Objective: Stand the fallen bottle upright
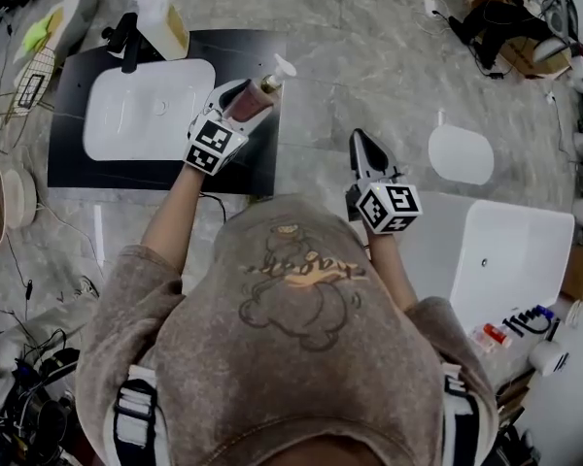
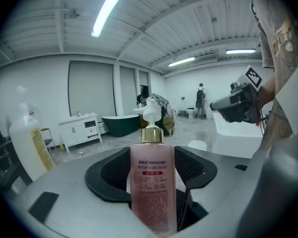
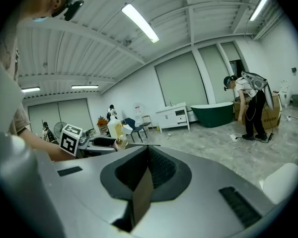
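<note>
Left gripper view: left gripper (image 2: 154, 171) clamped on pink pump bottle (image 2: 152, 192) mid-body, pump pointing away. Head view: bottle over right edge of black counter (image 1: 262, 168), not yet upright. Right gripper (image 3: 145, 170) closed, empty. Likely rigid, smooth plastic, liquid-heavy; grip body, not pump neck.

In the left gripper view the bottle (image 2: 151, 182) runs off the bottom edge, so you cannot see its base. The fine print under its red band is too small to read. In the head view the left gripper (image 1: 241, 103) covers most of the bottle's body. From there you cannot tell whether the bottle touches the bench (image 1: 126, 175). Your own torso (image 1: 301, 357) hides the floor (image 1: 389, 66) beneath you. The jug (image 2: 29, 143) is clipped by the left gripper view's dark rim. The person (image 1: 500, 8) at the head view's top right is cut off by the edge.
</note>
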The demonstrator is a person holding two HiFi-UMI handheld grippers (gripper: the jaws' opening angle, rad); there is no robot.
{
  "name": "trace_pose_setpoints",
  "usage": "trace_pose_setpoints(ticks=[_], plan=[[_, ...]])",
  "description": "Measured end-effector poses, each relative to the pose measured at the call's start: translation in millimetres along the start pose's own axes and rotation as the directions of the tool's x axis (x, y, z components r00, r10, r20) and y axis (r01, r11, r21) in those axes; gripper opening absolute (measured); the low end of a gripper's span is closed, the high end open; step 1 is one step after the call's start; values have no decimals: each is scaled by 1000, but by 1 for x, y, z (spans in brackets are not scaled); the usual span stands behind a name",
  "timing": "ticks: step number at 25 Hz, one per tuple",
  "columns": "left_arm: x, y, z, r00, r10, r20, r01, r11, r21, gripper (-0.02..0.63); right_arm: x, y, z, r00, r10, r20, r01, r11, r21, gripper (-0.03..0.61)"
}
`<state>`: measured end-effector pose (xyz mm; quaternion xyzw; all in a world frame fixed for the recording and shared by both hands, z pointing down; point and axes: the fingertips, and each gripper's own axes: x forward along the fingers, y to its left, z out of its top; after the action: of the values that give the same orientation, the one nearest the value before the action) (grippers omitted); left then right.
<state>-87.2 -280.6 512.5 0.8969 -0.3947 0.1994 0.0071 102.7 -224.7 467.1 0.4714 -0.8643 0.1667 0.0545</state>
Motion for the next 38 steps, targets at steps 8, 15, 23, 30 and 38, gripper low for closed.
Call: trace_pose_setpoints(ticks=[8,15,23,30,38], plan=[[-33,11,0,996,77,51,-73,996,-59,290,14,25,1,997,70,-17,-71,996,-45,-1],[-52,12,-1,991,116,62,-110,990,-89,287,22,43,0,991,129,-30,-130,990,-60,0],[-75,17,-8,982,174,75,-163,977,-134,282,30,57,-2,983,181,-40,-184,981,-69,0],[-95,16,-15,973,221,70,-207,965,-162,279,38,73,-7,970,236,-54,-240,968,-75,-1],[-110,13,-23,966,250,61,-236,957,-170,268,41,90,-14,958,278,-67,-282,956,-79,0]])
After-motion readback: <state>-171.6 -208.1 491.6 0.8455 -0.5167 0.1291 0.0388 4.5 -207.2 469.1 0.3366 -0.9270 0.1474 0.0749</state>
